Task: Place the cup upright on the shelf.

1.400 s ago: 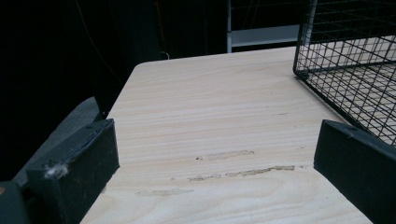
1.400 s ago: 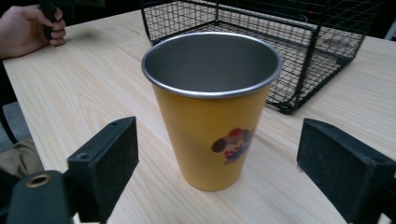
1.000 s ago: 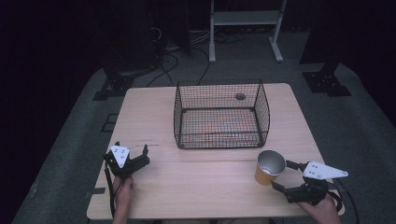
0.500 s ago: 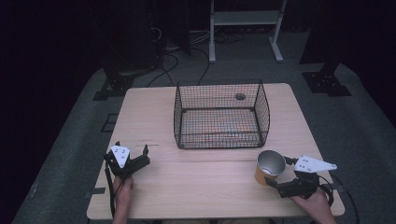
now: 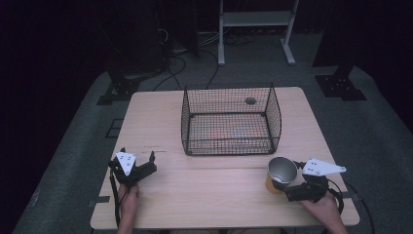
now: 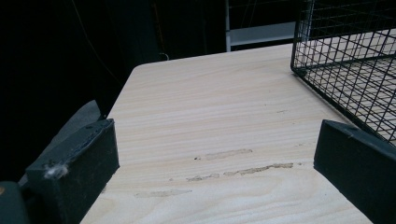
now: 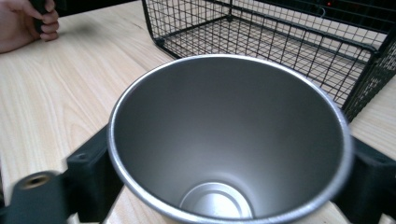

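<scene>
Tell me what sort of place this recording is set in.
Probably a lab or studio set up for recording: a lone wooden table on grey carpet, dark surroundings, black stand feet and loose cables on the floor behind.

High view: above the counter's near edge, looking forward and down at wire basket (image 5: 231, 121). Left gripper view: low, left of basket (image 6: 348, 60). Right gripper view: close, front-right of basket (image 7: 280, 42). All share it.
</scene>
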